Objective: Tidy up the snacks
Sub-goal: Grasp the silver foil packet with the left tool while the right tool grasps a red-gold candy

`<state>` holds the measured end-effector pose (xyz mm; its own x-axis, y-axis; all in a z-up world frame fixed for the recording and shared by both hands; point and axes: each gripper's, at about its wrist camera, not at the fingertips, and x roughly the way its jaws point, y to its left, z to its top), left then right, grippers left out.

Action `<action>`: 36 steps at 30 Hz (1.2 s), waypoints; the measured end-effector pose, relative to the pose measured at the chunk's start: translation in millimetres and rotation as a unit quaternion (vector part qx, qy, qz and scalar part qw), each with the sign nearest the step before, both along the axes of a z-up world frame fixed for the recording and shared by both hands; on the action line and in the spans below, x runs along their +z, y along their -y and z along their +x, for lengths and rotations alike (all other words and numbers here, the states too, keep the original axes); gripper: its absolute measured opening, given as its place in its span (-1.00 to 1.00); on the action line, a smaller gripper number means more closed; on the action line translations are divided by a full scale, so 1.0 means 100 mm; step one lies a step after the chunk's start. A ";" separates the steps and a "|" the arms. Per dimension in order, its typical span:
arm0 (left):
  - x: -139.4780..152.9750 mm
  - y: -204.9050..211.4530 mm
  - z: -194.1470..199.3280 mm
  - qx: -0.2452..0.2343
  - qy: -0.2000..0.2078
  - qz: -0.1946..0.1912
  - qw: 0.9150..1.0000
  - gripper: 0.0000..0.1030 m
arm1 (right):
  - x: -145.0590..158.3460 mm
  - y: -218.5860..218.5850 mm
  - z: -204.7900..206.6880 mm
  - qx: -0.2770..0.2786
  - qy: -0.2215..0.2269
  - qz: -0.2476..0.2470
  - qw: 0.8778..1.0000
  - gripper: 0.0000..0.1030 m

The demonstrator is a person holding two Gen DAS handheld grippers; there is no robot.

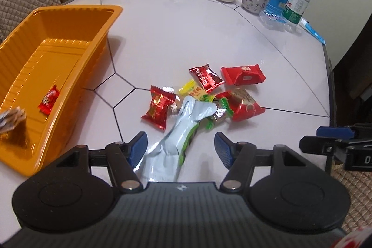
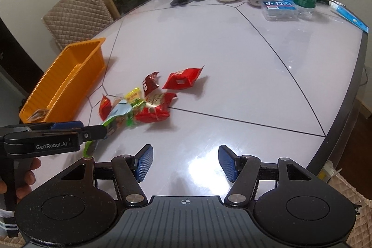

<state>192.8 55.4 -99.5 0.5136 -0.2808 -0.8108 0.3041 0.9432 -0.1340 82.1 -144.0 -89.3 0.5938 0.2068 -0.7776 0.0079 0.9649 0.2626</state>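
Both grippers are open: the left gripper [image 1: 181, 147] straddles a long silver-green foil pouch [image 1: 179, 131] without pressing it, the right gripper [image 2: 185, 163] over bare pale surface [image 2: 244, 85]. Beyond, five red wrapped snacks [image 1: 243, 74] cluster; two more lie in one orange plastic tray [image 1: 58, 43] leftward.

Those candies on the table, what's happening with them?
A person holding a gripper in each hand is tidying snacks into the orange plastic tray. The left gripper hovers with open jaws on either side of a long pale silver-and-green packet at the near edge of the pile of wrapped snacks. The right gripper waits open over bare white table. A small red packet is in the tray.
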 end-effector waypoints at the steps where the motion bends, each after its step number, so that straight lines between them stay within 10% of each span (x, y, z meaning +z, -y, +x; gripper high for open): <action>1: -0.02 0.02 0.03 -0.005 0.001 0.003 1.000 0.18 | 0.00 0.01 0.02 -0.002 0.000 0.000 1.000 0.21; 16: -0.20 0.13 0.12 -0.038 -0.021 0.016 0.999 -0.45 | -0.09 0.09 0.11 -0.014 -0.013 0.004 1.000 0.21; 36: -0.22 0.18 0.08 -0.017 -0.042 -0.001 0.999 -0.52 | -0.03 0.05 0.17 -0.005 0.005 0.017 1.000 0.21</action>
